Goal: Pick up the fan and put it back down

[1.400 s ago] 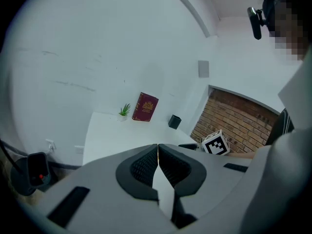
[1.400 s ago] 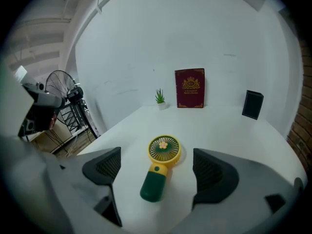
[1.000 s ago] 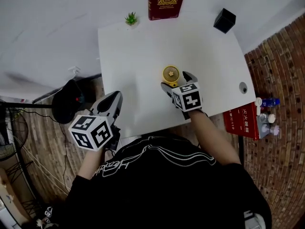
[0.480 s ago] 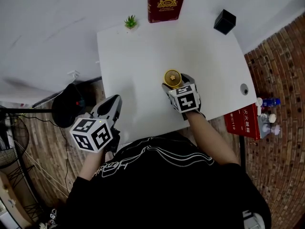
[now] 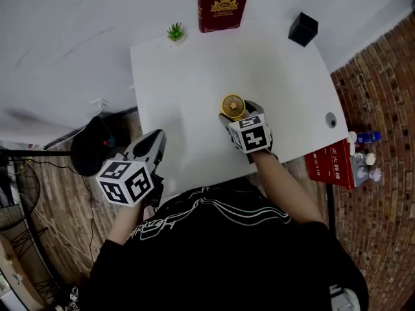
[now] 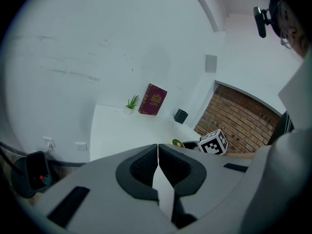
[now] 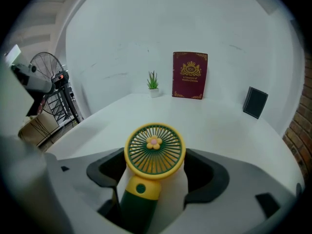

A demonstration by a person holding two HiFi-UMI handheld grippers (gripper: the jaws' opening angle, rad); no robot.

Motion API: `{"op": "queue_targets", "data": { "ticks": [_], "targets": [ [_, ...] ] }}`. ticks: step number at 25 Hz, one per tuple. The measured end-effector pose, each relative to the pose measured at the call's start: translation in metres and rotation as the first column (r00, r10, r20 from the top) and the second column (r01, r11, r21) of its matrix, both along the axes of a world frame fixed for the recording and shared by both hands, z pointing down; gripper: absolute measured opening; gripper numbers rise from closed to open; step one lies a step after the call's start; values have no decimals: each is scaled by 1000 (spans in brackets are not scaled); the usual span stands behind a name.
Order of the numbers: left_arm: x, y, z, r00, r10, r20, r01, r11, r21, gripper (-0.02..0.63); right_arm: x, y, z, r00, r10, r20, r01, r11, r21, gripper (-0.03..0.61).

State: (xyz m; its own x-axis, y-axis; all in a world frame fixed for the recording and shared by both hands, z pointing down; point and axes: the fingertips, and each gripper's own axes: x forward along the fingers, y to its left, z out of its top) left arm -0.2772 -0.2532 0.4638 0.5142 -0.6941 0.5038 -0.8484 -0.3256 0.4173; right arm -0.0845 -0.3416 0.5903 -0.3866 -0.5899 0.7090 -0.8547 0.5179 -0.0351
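A small hand fan (image 5: 233, 106) with a yellow rim, green grille and dark green handle stands near the front of the white table (image 5: 188, 76). My right gripper (image 5: 238, 113) is round it from the near side. In the right gripper view the fan (image 7: 155, 150) fills the gap of the right gripper (image 7: 156, 167), and both pads (image 7: 109, 167) lie against the sides of its round head. My left gripper (image 5: 152, 141) hangs off the table's front left corner; in the left gripper view, the left gripper (image 6: 158, 165) has its jaws together with nothing between them.
At the table's far edge stand a dark red book (image 5: 222, 5), a small potted plant (image 5: 175, 32) and a black box (image 5: 303, 28). A red box (image 5: 331, 164) and bottles (image 5: 364, 154) sit right of the table. A black object (image 5: 94, 144) lies on the floor at left.
My right gripper's jaws have narrowed onto the fan's head, and the gripper sits a little closer to it. The left gripper has stayed where it was.
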Motion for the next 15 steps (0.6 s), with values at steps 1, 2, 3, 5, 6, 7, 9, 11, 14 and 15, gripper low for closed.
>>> {"op": "queue_targets", "data": {
  "ticks": [1,2,3,5,6,7,9,11,14,15],
  "targets": [
    [1,0,0,1000,2,-1,-2,1000,2,32,0,0,-2,1000,1,3,-1,1000,7,373],
    [3,0,-1,1000,5,-1,-5,1000,4,34,1,0,-4,1000,3,8,-3,1000,13,373],
    [4,0,-1,1000,7,-2,-7,1000,6,32,2,0,-7,1000,5,16,-5,1000,18,373],
    [6,1,-1,1000,10,-1,-10,1000,9,34,3,1,-13,999,9,37,-10,1000,26,373],
    [7,1,-2,1000,11,-2,-11,1000,11,34,4,2,-17,999,12,48,-13,999,30,373],
    [8,1,-2,1000,12,-2,-12,1000,13,34,5,3,-21,998,14,58,-16,999,35,373],
    [10,1,-4,1000,12,-4,-12,1000,18,34,8,4,-29,997,21,76,-25,998,50,373],
    [12,3,-7,1000,10,-6,-10,1000,26,34,12,7,-39,995,26,95,-33,997,70,373],
    [17,6,-13,1000,5,-11,-5,999,42,34,19,14,-58,992,27,123,-41,993,107,373],
    [18,7,-15,1000,2,-12,-1,999,47,32,21,16,-65,991,27,134,-43,992,120,373]
  ]
}}
